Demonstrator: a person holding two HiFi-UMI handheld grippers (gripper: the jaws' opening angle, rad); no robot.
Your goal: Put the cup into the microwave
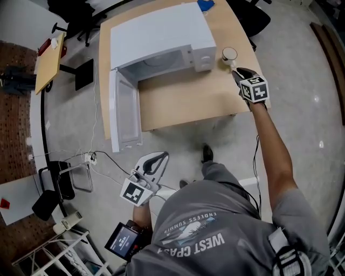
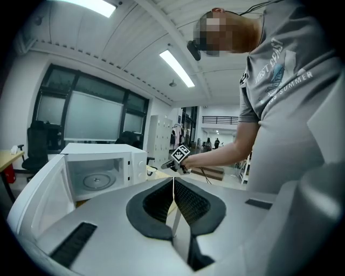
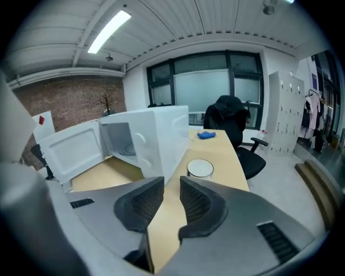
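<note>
1. Now the cup stands upright on the wooden table. It is close to the table's right edge and just beside the right side of the microwave.
2. The microwave is white and sits toward the table's far left corner. Its door is swung wide open along the table's left edge, and a round plate shows inside.
3. The right gripper is over the table near the right edge and points at the cup. Its jaws are spread a little with nothing between them. The cup is just ahead of them, not touching.
4. The left gripper is held low over the floor, off the table's near edge. Its jaws are pressed together on nothing.
5. The person's grey shirt says "ENDLESS SUMMER" and "WEST". The word after "WEST" is partly hidden.
6. A small blue thing lies at the table's far edge.
</note>
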